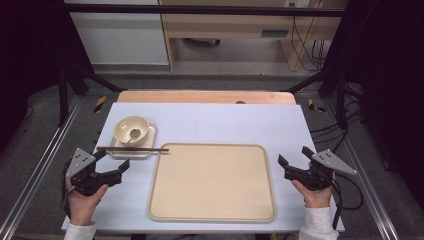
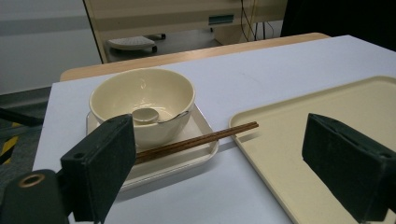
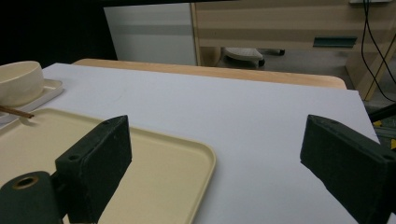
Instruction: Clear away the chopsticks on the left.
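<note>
the cream bowl with a spoon inside sits on a small dish at the far left, brown chopsticks laid across the dish's near rim onto the big tray. no writing is readable anywhere. left gripper and right gripper hover spread, holding nothing.

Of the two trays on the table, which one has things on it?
The small tray at the far left, beside the left gripper. It carries a bowl and chopsticks. The large tray in the middle is bare.
</note>
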A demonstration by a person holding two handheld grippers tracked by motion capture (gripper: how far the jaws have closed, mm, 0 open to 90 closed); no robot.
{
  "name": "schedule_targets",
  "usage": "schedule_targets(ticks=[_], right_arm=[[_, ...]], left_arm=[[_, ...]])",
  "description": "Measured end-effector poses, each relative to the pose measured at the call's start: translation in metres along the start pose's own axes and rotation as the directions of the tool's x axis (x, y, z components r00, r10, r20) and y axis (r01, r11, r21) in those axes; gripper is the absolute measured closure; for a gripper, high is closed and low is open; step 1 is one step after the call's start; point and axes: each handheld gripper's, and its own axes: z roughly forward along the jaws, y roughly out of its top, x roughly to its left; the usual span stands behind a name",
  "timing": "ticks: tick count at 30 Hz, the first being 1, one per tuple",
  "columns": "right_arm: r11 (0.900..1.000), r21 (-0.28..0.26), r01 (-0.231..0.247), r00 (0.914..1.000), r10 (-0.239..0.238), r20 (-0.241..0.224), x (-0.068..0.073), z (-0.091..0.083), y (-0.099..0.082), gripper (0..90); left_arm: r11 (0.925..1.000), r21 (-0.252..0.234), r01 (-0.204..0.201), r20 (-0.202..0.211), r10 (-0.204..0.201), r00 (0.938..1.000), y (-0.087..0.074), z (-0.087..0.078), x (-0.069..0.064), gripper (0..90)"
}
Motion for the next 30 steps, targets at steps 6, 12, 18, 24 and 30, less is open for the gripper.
schedule_targets(ticks=[6, 12, 18, 24, 30], right_arm=[[0.9999, 0.011, 0.012, 0.9999, -0.012, 0.006, 0.004, 0.001, 0.000, 9.2], [0.9998, 0.012, 0.018, 0.9998, -0.018, 0.007, 0.005, 0.000, 0.001, 9.2], [0.9997, 0.022, 0.012, 0.9999, -0.012, 0.007, 0.005, 0.001, 0.000, 9.3], [0.9998, 0.019, 0.007, 1.0000, -0.007, 0.006, 0.004, 0.001, 0.000, 9.8], [0.9996, 0.024, 0.012, 0.9999, -0.012, 0.006, 0.005, 0.002, -0.001, 10.0]], left_arm=[[1.0000, 0.005, 0.004, -0.001, -0.004, 1.0000, -0.002, 0.002, 0.004, 10.0], [0.9993, 0.034, -0.016, -0.011, 0.016, 0.9998, -0.006, 0.007, 0.007, 10.9], [0.9960, 0.083, -0.035, -0.026, 0.037, 0.9990, -0.013, 0.012, 0.014, 12.0], [0.9901, 0.131, -0.052, -0.064, 0.061, 0.9961, -0.020, 0.015, 0.026, 14.8], [0.9854, 0.166, -0.040, -0.083, 0.054, 0.9951, -0.023, 0.022, 0.038, 17.5]])
